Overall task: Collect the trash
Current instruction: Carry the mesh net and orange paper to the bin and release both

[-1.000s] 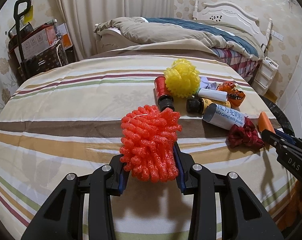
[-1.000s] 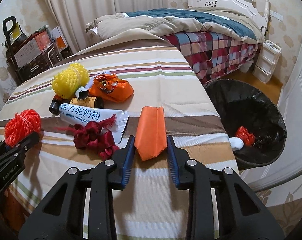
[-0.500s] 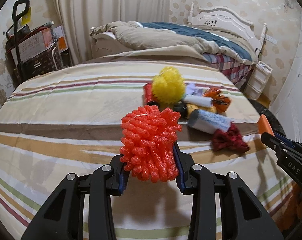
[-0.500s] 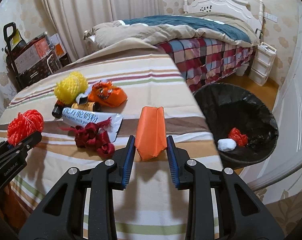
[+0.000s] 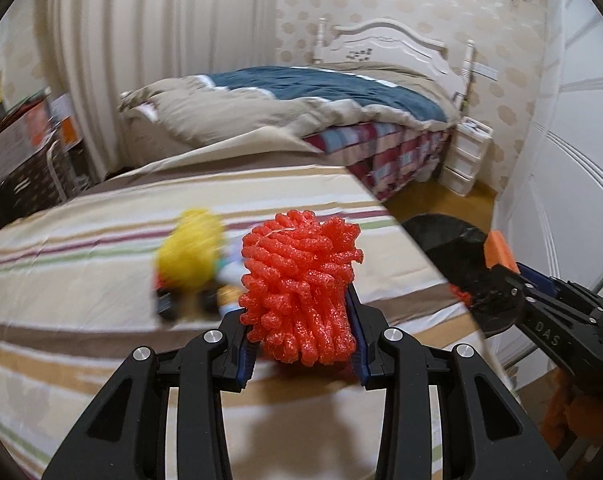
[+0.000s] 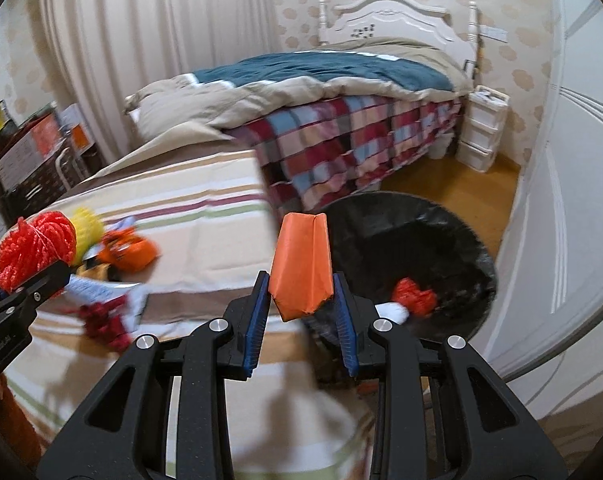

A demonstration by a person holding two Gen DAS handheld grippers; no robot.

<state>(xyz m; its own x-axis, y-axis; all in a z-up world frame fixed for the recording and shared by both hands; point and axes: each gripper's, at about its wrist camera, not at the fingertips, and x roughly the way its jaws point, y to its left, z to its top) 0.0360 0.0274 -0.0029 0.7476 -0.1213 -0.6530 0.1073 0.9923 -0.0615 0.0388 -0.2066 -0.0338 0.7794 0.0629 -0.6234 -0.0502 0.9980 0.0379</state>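
Note:
My left gripper (image 5: 301, 332) is shut on a red foam net ball (image 5: 299, 284), held above the striped table (image 5: 81, 248). My right gripper (image 6: 301, 304) is shut on a folded orange paper packet (image 6: 301, 264), held near the table's right edge beside the black-lined trash bin (image 6: 413, 232). The bin holds a red scrap (image 6: 413, 290) and a white scrap (image 6: 393, 312). The right gripper also shows in the left wrist view (image 5: 501, 268), and the red ball shows in the right wrist view (image 6: 33, 246).
Blurred trash lies on the table: a yellow foam net ball (image 5: 191, 254), an orange bag (image 6: 131, 250), a white tube (image 6: 97, 290), a dark red bow (image 6: 105, 318). A bed (image 6: 341, 92) stands behind, white drawers (image 6: 483, 128) at right, a cart (image 6: 25, 156) at left.
Both grippers have swung right toward the bin, still holding their items. The trash pile has slid left in both views, and the bin now fills more of the right wrist view.

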